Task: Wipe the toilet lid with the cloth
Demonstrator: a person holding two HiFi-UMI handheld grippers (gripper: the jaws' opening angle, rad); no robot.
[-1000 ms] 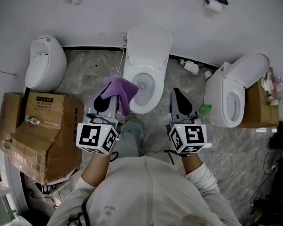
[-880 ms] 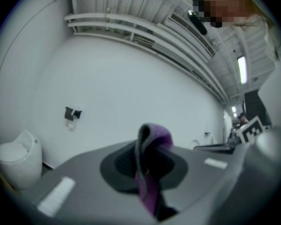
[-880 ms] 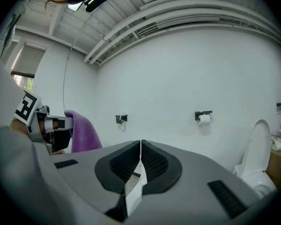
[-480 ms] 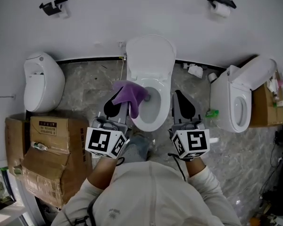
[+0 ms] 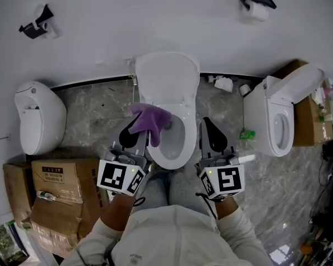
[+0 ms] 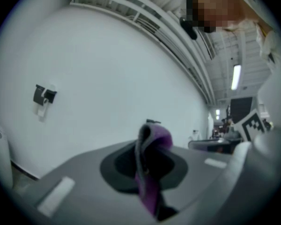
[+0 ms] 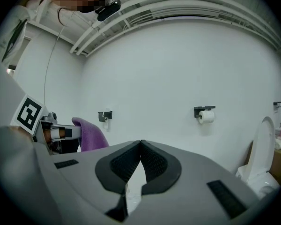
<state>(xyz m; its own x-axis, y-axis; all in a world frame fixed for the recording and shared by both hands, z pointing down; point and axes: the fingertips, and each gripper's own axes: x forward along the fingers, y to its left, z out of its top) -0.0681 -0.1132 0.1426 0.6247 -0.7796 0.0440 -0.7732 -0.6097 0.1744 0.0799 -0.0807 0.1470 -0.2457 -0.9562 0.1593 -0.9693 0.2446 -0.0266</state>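
The white toilet stands straight ahead with its lid raised against the wall and its bowl uncovered. A purple cloth hangs from my left gripper, which is shut on it over the bowl's left rim. From the left gripper view the cloth is folded between the two jaws of that gripper. My right gripper is shut and empty, held level beside the bowl's right rim. In its own view the right gripper has its pads touching, and the cloth shows at the left.
A second toilet with a raised lid stands at the right, another white fixture at the left. Cardboard boxes sit at the lower left. Toilet-roll holders hang on the wall. A small green thing lies on the floor.
Both grippers and the person have moved forward toward the middle toilet. The cloth stays held in the left gripper and now hangs nearer the raised lid.
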